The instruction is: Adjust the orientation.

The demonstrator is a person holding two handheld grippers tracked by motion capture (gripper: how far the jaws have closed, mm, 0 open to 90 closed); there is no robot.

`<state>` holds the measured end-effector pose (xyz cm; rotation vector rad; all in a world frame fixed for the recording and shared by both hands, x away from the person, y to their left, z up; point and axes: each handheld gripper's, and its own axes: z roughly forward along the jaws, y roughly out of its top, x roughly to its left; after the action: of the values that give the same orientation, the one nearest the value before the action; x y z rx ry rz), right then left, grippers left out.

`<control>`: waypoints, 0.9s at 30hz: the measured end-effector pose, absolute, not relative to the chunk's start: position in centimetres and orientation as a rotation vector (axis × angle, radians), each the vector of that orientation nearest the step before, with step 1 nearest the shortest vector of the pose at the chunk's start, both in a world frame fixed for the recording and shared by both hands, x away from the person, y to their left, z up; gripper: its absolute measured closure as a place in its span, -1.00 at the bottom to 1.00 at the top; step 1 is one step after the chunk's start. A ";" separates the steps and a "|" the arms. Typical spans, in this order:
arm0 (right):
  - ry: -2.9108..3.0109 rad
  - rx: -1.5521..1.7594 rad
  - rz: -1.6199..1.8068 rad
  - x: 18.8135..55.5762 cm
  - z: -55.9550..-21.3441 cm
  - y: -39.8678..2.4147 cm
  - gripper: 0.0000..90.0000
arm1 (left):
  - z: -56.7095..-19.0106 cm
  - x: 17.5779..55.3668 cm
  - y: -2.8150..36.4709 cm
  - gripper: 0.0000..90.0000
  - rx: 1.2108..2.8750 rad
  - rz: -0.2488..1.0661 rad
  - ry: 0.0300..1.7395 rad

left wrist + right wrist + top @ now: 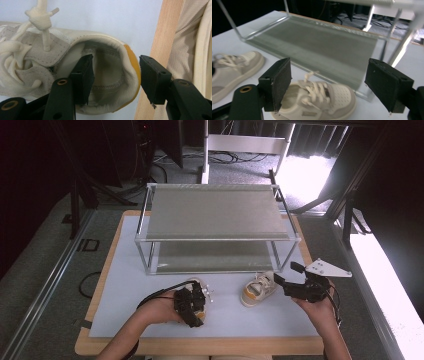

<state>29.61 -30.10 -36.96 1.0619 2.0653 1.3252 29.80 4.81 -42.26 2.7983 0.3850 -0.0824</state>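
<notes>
Left tongs [113, 80] straddling left shoe's [75, 72] heel, not yet pinching; risking slipping off. Right tongs [337, 85] gaping above right shoe [322, 100], risking missing it.

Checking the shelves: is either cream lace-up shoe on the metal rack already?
No, both cream shoes lie on the white mat before the rack.

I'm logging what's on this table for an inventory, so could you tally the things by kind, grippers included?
Shoes: 2, the left shoe with the left gripper at its heel and the right shoe lying free
Shelf racks: 1, the two-tier rack
Grippers: 2, counting the right gripper
White mats: 1, the mat
Total: 6
</notes>
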 end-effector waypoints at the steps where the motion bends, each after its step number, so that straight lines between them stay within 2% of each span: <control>1: 2.065 1.062 1.325 29.6 -37.0 -30.1 -0.51 | -42.3 29.8 4.8 0.01 2.800 -0.082 0.384; 11: 2.400 1.014 1.184 30.5 -36.2 -27.3 -0.48 | -42.2 29.8 4.7 0.01 2.809 -0.078 0.379; 12: 2.415 1.013 1.177 30.6 -36.2 -27.0 -0.46 | -42.2 29.7 4.7 0.01 2.811 -0.078 0.374; 13: 2.443 1.016 1.182 30.7 -36.2 -26.8 -0.33 | -42.3 29.7 4.7 0.01 2.811 -0.076 0.375; 27: 2.722 1.067 0.957 32.9 -37.9 -23.5 -0.24 | -42.3 29.7 4.7 0.01 2.812 -0.068 0.372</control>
<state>32.90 -23.45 -37.85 1.0673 2.7222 0.9566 29.74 4.67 -42.31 2.8115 0.3719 -0.0676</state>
